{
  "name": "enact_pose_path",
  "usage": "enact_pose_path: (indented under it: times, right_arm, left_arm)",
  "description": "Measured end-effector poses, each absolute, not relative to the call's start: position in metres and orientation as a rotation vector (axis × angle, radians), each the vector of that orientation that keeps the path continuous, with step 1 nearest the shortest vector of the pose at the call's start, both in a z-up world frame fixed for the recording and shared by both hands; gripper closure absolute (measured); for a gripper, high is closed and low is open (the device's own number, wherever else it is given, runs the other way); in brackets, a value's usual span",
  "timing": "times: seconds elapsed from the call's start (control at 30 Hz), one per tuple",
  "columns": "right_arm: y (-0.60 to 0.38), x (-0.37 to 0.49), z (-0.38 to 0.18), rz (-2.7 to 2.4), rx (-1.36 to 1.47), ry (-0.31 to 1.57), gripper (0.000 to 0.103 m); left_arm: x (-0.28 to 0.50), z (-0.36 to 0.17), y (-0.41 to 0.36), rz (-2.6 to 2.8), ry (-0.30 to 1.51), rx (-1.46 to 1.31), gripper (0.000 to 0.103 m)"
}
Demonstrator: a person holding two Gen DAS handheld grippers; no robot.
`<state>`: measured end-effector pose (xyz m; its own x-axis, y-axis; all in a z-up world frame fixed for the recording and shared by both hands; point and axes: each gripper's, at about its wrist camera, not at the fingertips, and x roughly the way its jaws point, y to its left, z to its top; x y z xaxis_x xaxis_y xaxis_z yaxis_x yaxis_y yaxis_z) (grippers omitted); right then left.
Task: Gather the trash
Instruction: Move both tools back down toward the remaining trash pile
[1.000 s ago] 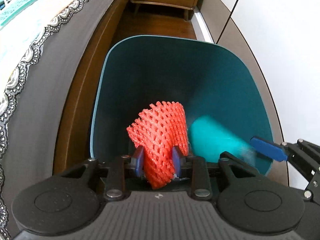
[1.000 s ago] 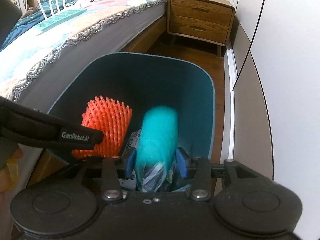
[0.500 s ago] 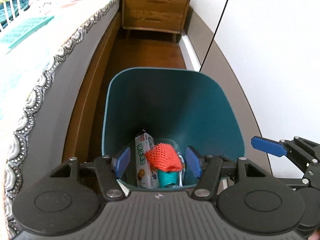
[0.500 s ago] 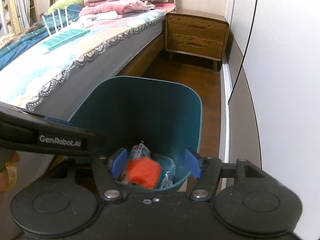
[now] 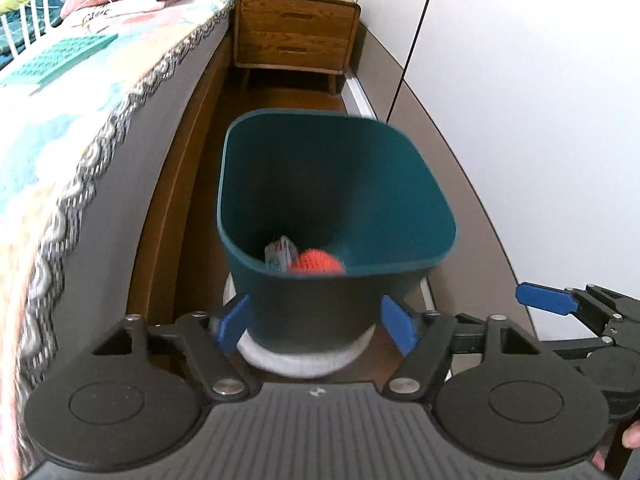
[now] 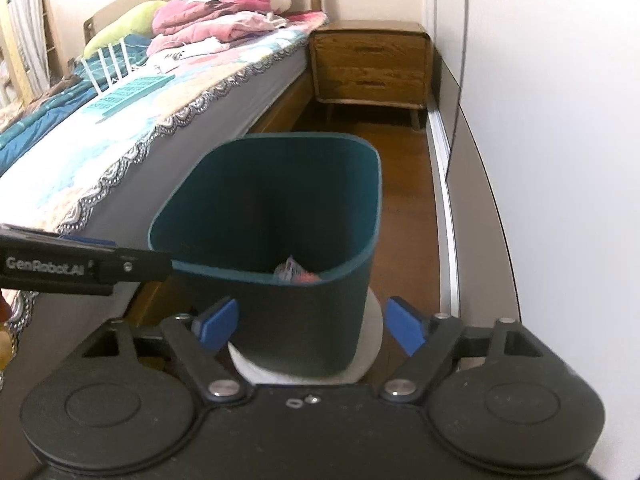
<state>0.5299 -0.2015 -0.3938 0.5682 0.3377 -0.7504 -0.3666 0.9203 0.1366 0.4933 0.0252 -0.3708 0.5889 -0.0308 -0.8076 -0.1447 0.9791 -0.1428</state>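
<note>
Each claw is matte black plastic: a ribbed, grooved body in the middle, flanked by two round discs with a shallow ring moulded in. Angled black linkage arms run forward from silver pivot screws to flat blue pads at the tips. The left claw (image 5: 316,322) carries a tiny white mark at the front edge of its ribbed body. The right claw (image 6: 310,326) has two small silver fittings there. Seen side-on, the left claw bears white "GenRobot.AI" lettering.
</note>
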Motion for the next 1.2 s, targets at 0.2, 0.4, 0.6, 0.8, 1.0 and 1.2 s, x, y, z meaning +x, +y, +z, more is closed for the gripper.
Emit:
enact_pose_path:
  times: [0.2,0.4,0.6,0.8,1.0,1.2]
  right_arm:
    - [-0.213,0.497,-0.437,0.393,-0.036,0.939,0.011]
    - [-0.219,0.466,-0.497,0.376,-0.041,1.062,0.009]
    - [-0.223,0.433,-0.560,0.380,-0.048,1.184,0.009]
    - [-0.203,0.387,-0.629,0.496,-0.166,1.217,0.009]
    - [-0.181,0.359,-0.687,0.582,-0.235,1.278,0.010]
    - [-0.182,0.350,-0.722,0.592,-0.227,1.318,0.011]
  left_arm:
    - [0.460,-0.418,0.016,0.069,1.025,-0.227,0.030]
    - [0.433,-0.484,0.014,0.114,1.147,-0.252,0.030]
    - [0.412,-0.555,0.015,0.144,1.274,-0.292,0.030]
    - [0.395,-0.625,0.015,0.201,1.377,-0.296,0.030]
    - [0.386,-0.676,0.020,0.215,1.423,-0.310,0.030]
    - [0.363,-0.709,0.005,0.166,1.463,-0.257,0.030]
